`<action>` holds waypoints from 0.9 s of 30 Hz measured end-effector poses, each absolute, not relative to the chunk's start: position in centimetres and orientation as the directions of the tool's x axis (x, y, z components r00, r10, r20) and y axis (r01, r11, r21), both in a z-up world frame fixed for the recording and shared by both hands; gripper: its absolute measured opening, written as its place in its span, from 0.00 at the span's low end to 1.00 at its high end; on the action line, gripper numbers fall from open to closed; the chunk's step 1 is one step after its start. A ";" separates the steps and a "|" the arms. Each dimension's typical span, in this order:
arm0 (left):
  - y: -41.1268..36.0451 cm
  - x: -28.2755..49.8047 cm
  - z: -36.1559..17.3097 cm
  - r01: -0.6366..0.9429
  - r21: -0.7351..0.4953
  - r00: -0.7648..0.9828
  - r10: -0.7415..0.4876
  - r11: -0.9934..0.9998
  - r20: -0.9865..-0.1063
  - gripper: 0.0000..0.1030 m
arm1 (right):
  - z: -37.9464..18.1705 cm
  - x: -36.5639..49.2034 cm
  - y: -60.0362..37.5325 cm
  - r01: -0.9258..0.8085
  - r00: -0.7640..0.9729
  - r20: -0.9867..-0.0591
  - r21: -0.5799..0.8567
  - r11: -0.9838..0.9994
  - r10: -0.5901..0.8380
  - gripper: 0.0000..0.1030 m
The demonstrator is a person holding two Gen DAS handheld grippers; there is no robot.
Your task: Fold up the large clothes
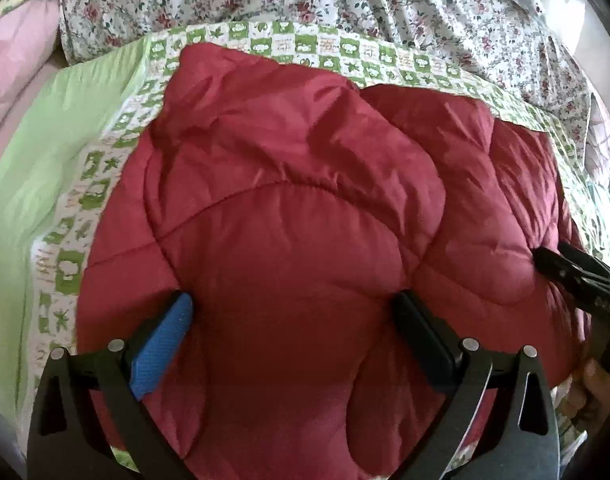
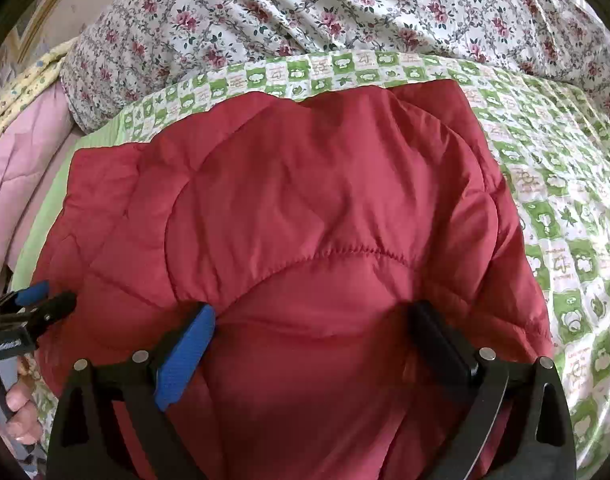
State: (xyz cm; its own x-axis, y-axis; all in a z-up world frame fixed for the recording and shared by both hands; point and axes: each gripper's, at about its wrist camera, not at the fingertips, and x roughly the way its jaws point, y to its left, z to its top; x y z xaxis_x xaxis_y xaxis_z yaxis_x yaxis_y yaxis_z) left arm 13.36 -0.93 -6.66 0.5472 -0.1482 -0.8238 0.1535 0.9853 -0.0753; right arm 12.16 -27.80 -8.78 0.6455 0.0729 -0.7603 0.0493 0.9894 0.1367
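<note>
A puffy red quilted jacket (image 1: 297, 200) lies folded on a green-and-white patterned bed sheet (image 1: 85, 184). My left gripper (image 1: 293, 304) is open, its fingers pressed down on the jacket's near left part. My right gripper (image 2: 313, 316) is open too, its fingers resting on the jacket (image 2: 305, 208) near its right part. The right gripper also shows in the left wrist view (image 1: 569, 268) at the jacket's right edge. The left gripper shows at the left edge of the right wrist view (image 2: 37, 304).
A floral duvet (image 2: 345, 8) is bunched along the far side of the bed. A pink quilt (image 2: 21, 168) lies at the left. The patterned sheet (image 2: 565, 200) extends to the right of the jacket.
</note>
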 end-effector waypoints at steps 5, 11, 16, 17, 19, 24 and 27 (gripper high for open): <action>0.2 11.5 -5.2 0.154 -0.113 0.566 -0.181 0.982 -0.804 0.98 | -7.7 10.7 -27.7 0.054 0.667 -0.742 0.143 0.988 0.071 0.93; 1.2 10.0 -4.4 0.166 -0.152 0.571 -0.220 0.974 -0.791 0.98 | -5.6 6.7 -27.0 0.031 0.702 -0.710 0.114 0.993 0.060 0.93; 1.1 9.0 -5.1 0.191 -0.159 0.560 -0.240 0.969 -0.793 0.98 | -6.3 4.1 -26.2 -0.002 0.683 -0.726 0.108 0.994 0.080 0.93; 0.8 8.9 -5.6 0.198 -0.157 0.550 -0.243 0.967 -0.799 0.98 | -6.8 4.0 -26.0 -0.003 0.672 -0.737 0.100 0.995 0.076 0.93; 0.6 9.1 -6.8 0.191 -0.135 0.535 -0.219 0.972 -0.816 0.98 | -8.1 4.2 -26.2 0.005 0.650 -0.758 0.088 0.996 0.064 0.93; 0.3 9.4 -8.0 0.187 -0.133 0.532 -0.214 0.973 -0.819 0.99 | -9.4 4.9 -26.5 0.013 0.646 -0.758 0.121 0.993 0.084 0.97; 0.0 9.7 -8.2 0.186 -0.119 0.528 -0.201 0.975 -0.825 1.00 | -9.5 5.0 -26.4 0.018 0.641 -0.763 0.120 0.993 0.081 0.97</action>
